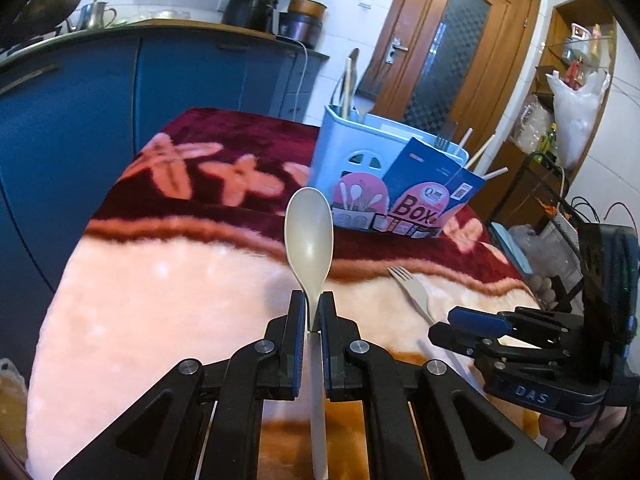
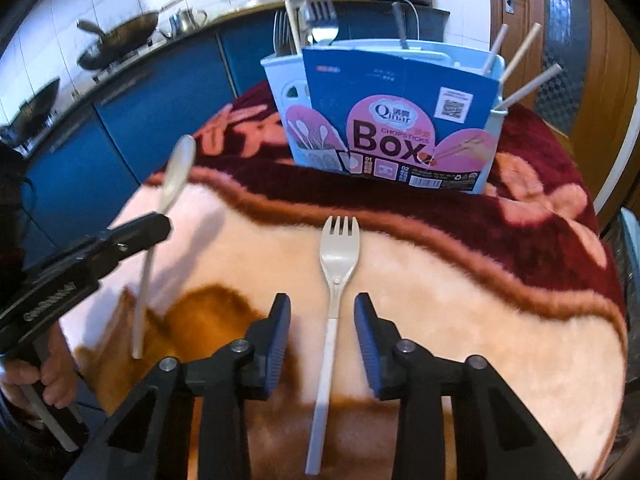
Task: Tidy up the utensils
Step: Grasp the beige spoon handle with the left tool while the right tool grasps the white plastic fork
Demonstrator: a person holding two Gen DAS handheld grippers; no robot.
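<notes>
A tabletop (image 2: 500, 360) covered by a plush blanket (image 1: 160, 280), pale pink in the middle with a dark red flowered border, fills both views. Behind it run blue kitchen cabinets (image 1: 120, 92) with a wok (image 2: 120, 40) on the counter above, and a wooden door (image 1: 452, 52) stands at the far right.

At the far edge of the blanket stands a light blue utensil box (image 2: 280, 80) wrapped in a blue and pink cardboard sleeve (image 2: 400, 120) printed "Box". Metal forks, spoons and chopsticks (image 2: 524, 52) stand upright in it.

The left gripper (image 1: 314, 312) is raised above the blanket, its jaws pinching the handle of a pale plastic spoon (image 1: 309, 232), bowl pointing up and forward toward the box.

The right gripper (image 2: 322, 316) hangs low over a pale plastic fork (image 2: 340, 256) lying flat on the pink part of the blanket, tines toward the box. Its jaws are spread, one on each side of the fork's handle, with a clear gap on both sides and no contact.

A person's fingers (image 2: 56, 384) grip the left gripper's handle at the lower left of the right view.
</notes>
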